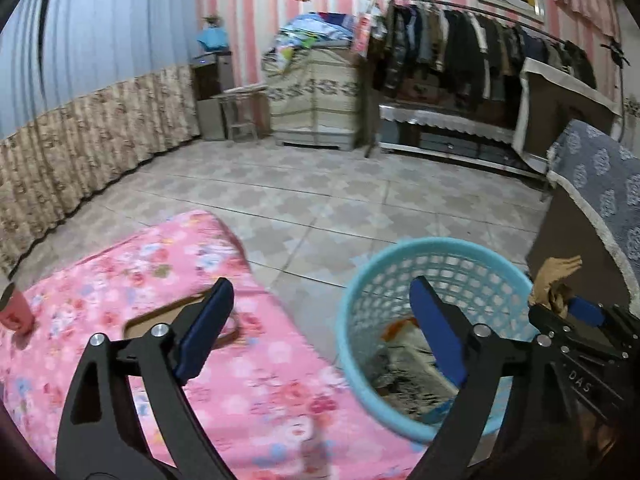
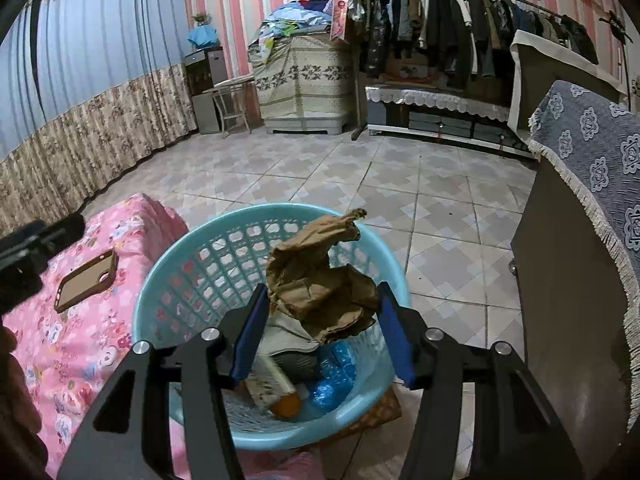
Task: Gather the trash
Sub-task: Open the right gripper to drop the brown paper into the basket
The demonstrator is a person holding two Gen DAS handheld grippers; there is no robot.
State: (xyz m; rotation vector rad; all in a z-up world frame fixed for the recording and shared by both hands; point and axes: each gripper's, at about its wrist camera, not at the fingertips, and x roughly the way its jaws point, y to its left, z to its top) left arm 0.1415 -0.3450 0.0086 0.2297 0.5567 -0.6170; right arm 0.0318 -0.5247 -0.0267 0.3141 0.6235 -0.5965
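Note:
My right gripper (image 2: 323, 290) is shut on a crumpled brown paper bag (image 2: 316, 280) and holds it above the mouth of a teal plastic basket (image 2: 180, 248). Inside the basket lie papers, an orange scrap (image 2: 286, 404) and blue plastic wrap (image 2: 334, 376). In the left wrist view, my left gripper (image 1: 322, 292) stands wide open with nothing between its fingers, over the edge of the pink bedcover (image 1: 260, 380) and beside the basket (image 1: 360, 280). The right gripper (image 1: 576, 312) with the brown paper (image 1: 556, 280) shows at the right edge.
A brown phone case (image 2: 86, 280) lies on the pink floral bedcover (image 2: 80, 360), left of the basket. A pink cup (image 1: 16, 312) stands at the far left. A dark cabinet under a grey cloth (image 2: 580, 280) is close on the right. Tiled floor (image 2: 360, 176) stretches to a clothes rack.

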